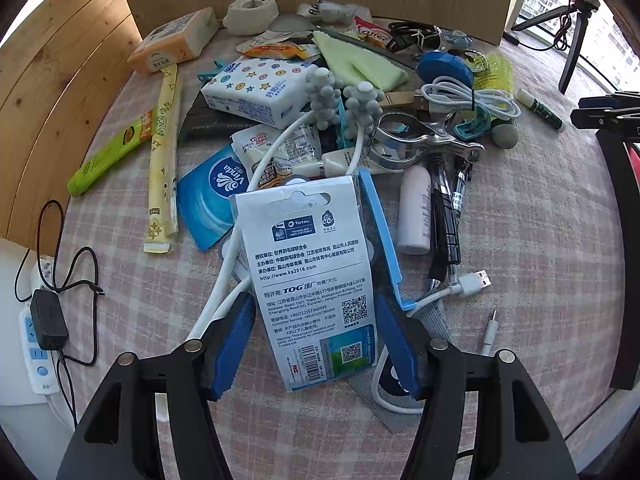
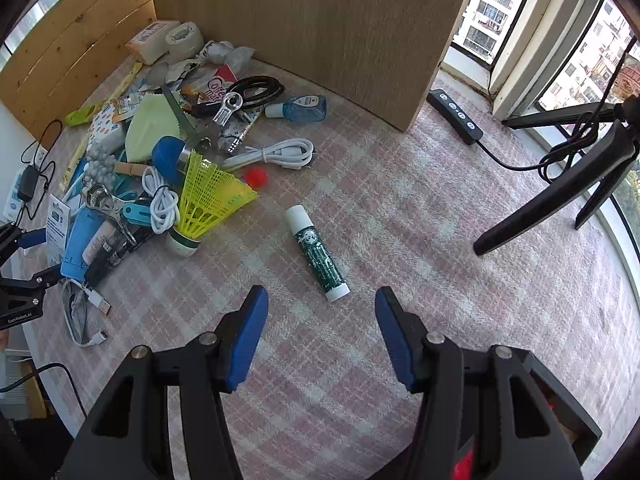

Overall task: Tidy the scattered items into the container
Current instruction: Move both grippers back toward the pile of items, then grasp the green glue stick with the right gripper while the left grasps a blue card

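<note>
My left hand-held gripper (image 1: 316, 344) points steeply down over the near edge of the pile. Its jaws are apart, and the card pack (image 1: 310, 276) stands between the blue pads (image 1: 230, 344). The pads don't look pressed on it, though the fisheye makes contact hard to call at the lower edge. The pack's long axis runs straight out along the fingers, tilted a bit to the right at the near end. A white cable (image 1: 224, 280) loops under it on the left pad side, and a blue tray (image 1: 384, 240) lies just beside its right edge.

My right hand-held gripper (image 2: 318, 332) has its jaws apart with nothing between them. The glue stick (image 2: 318, 254) lies alone on the checked bench cloth (image 2: 440, 240), just ahead of the tips and about centred between them. Its long axis runs diagonally, white cap far-left, base near-right, so it crosses the jaw line at a slant. I'd guess a small wrist roll squares it up.

The right hand is the nearer one to the stick, with the left busy at the pile (image 2: 160, 160). The shuttlecock (image 2: 208, 200) sits ahead-left of the right tips, well clear of the stick. No container is clearly in view; the wooden panel (image 2: 320, 32) behind may belong to one.
</note>
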The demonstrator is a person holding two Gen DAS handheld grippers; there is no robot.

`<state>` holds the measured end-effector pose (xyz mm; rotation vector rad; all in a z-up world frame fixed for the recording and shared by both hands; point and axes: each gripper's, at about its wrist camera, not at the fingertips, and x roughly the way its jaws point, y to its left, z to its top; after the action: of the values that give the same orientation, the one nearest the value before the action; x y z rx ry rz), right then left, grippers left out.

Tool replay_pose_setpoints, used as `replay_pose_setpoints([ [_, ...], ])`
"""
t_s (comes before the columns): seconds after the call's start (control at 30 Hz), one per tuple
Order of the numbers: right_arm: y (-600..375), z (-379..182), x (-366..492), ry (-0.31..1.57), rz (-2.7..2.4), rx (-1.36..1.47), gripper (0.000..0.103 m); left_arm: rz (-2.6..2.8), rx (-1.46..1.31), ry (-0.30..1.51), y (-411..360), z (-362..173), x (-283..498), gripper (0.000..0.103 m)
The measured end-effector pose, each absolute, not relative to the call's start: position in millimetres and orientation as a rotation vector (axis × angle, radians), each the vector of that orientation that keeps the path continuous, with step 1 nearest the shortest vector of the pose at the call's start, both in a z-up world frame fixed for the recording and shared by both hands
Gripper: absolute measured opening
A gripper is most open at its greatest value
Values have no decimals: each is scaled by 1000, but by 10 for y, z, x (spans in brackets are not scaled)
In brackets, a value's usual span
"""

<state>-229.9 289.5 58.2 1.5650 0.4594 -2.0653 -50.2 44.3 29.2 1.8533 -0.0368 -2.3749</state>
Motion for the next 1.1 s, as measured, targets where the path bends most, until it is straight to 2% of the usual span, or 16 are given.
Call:
replay_pose_setpoints([
  [0.4,2658,246,-2485,550,-2023,1603,55,-2366,1860,22,342,311,-531,60],
  [0.53,2644,192,-2466,544,-2030,1614,53,-2361,1857,35,294,325,-538,54],
  [0.63,2677,195,-2450,511,-2072,1617,39,-2361,1854,44,276,338,-537,52],
  [0.67,2694,199,-2446,495,-2081,1625,26,-2363,1850,56,265,344,-533,51],
  [0.7,2712,199,-2444,484,-2091,1637,18,-2365,1846,74,251,351,-529,51],
  [0.77,2752,189,-2439,458,-2099,1660,15,-2371,1843,104,229,367,-520,50],
  [0.8,2770,184,-2433,443,-2102,1664,15,-2374,1839,115,219,380,-512,46],
  [0.83,2789,181,-2427,430,-2105,1668,15,-2375,1829,119,205,401,-501,35],
  [0.9,2820,177,-2413,399,-2100,1676,15,-2395,1837,180,167,451,-479,27],
  [1.1,2841,166,-2355,363,-2101,1681,15,-2416,1835,241,193,499,-474,20],
])
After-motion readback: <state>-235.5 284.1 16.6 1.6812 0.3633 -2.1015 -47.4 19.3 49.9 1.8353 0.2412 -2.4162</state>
